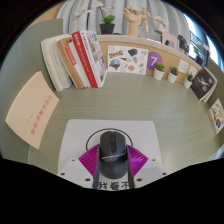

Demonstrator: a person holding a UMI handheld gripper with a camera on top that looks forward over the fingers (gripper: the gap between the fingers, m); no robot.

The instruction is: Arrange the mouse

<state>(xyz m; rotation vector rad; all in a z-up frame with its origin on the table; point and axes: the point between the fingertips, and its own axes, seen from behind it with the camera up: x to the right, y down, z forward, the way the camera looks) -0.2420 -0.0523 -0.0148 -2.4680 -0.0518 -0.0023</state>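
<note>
My gripper (111, 163) has its magenta pads clamped on the dark grey, rounded plastic mouse (110, 150) above the white rectangular mat (85, 137); risk: its smooth curved shell may slip or twist if I tilt.

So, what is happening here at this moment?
A hand-held claw has a black mouse between its two pink pads; whether they press on it cannot be told. The mouse lies on a white mat on the grey desk. Beyond stand books and small plants.
</note>
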